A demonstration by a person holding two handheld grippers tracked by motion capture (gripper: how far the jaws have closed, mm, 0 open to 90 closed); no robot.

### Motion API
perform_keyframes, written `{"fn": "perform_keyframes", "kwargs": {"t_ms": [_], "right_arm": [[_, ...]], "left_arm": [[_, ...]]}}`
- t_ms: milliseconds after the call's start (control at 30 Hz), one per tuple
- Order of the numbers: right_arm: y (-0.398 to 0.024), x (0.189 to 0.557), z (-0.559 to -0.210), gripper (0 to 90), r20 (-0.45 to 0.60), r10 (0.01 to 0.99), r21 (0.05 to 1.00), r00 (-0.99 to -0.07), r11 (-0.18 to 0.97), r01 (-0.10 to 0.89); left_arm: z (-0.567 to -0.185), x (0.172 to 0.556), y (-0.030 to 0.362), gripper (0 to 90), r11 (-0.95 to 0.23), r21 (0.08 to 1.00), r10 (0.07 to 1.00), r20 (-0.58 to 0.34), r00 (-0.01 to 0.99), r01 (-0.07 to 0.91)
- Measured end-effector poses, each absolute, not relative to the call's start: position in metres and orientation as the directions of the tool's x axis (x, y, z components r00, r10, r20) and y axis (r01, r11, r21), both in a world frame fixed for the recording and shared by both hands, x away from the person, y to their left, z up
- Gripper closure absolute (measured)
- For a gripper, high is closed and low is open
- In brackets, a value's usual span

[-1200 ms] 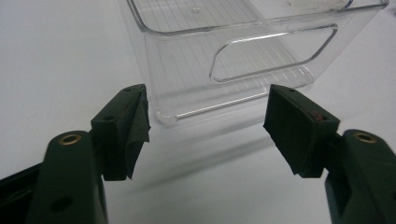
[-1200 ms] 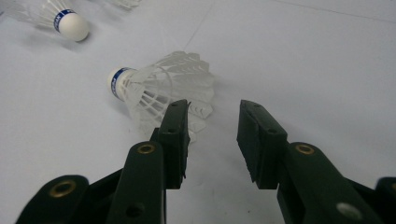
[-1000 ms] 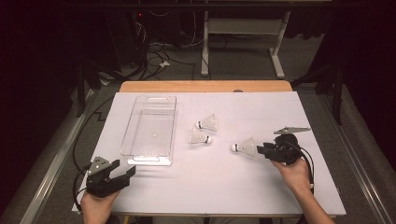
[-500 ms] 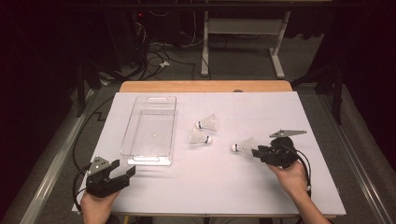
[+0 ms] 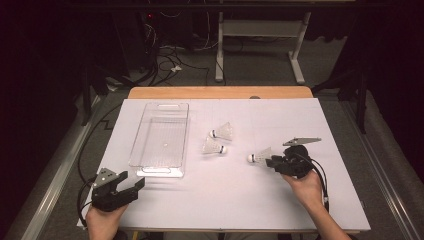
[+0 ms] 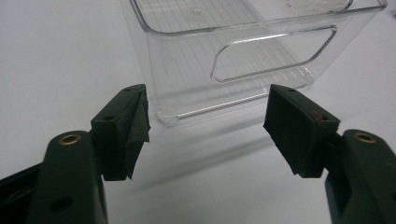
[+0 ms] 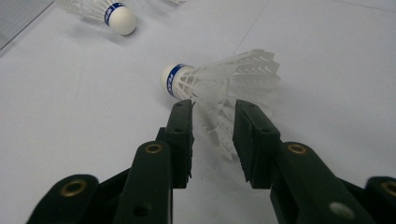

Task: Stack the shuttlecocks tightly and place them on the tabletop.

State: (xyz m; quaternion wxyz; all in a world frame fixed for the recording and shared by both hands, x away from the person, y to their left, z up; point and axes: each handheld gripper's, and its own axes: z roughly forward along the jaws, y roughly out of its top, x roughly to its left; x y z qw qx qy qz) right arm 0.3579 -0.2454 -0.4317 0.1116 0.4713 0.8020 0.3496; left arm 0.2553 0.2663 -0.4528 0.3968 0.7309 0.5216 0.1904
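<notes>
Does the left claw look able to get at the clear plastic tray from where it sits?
Probably yes: the left claw is open, facing the clear plastic tray's near end, with bare white table between.

White shuttlecock (image 7: 219, 88), blue-banded cork

Your right gripper (image 5: 272, 163) has just been closing its jaws around the skirt of the shuttlecock (image 5: 259, 156). That shuttlecock now lies a little farther from the other two than before.
</notes>
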Motion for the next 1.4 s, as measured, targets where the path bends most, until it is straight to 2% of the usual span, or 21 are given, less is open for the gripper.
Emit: {"fn": "perform_keyframes", "kwargs": {"t_ms": [800, 1400], "right_arm": [[-0.232, 0.366, -0.431, 89.5, 0.152, 0.796, 0.649, -0.586, 0.367, 0.667], [-0.23, 0.368, -0.422, 90.0, 0.149, 0.775, 0.653, -0.614, 0.389, 0.65]], "left_arm": [[-0.453, 0.255, 0.266, 31.9, -0.144, 0.779, 0.914, -0.132, 0.384, 0.61], [-0.452, 0.256, 0.268, 31.9, -0.144, 0.781, 0.916, -0.127, 0.38, 0.608]]}}
